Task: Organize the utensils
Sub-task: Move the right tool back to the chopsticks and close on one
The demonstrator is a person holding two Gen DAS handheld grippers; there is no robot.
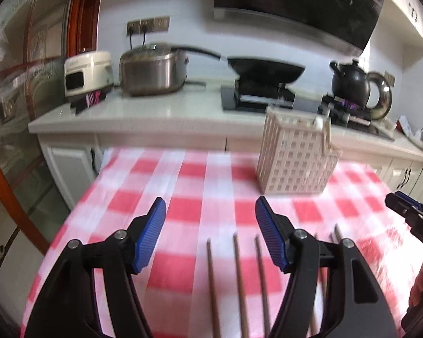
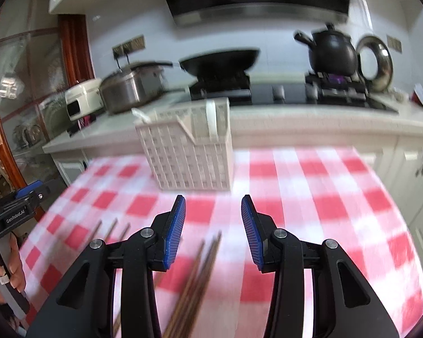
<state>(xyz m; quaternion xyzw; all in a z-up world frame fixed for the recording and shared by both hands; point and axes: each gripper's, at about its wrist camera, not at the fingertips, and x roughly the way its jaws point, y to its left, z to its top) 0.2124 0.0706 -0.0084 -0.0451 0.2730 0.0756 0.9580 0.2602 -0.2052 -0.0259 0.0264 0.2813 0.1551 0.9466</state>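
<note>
Item: chopsticks (image 1: 239, 281), brown, two loose groups flat on the checked tablecloth (image 1: 183, 174); three by the left gripper (image 1: 210, 219), a tighter bundle (image 2: 203, 270) beneath the right gripper (image 2: 213, 219). Holder: white lattice basket (image 2: 189, 157), upright at the table's far side, well apart from both groups. Both claws parted, nothing between the pads (frames blurred). Handling, by judgement: lower each claw square across the sticks near the far ends, close on few at once, lift level to avoid scatter.
</note>
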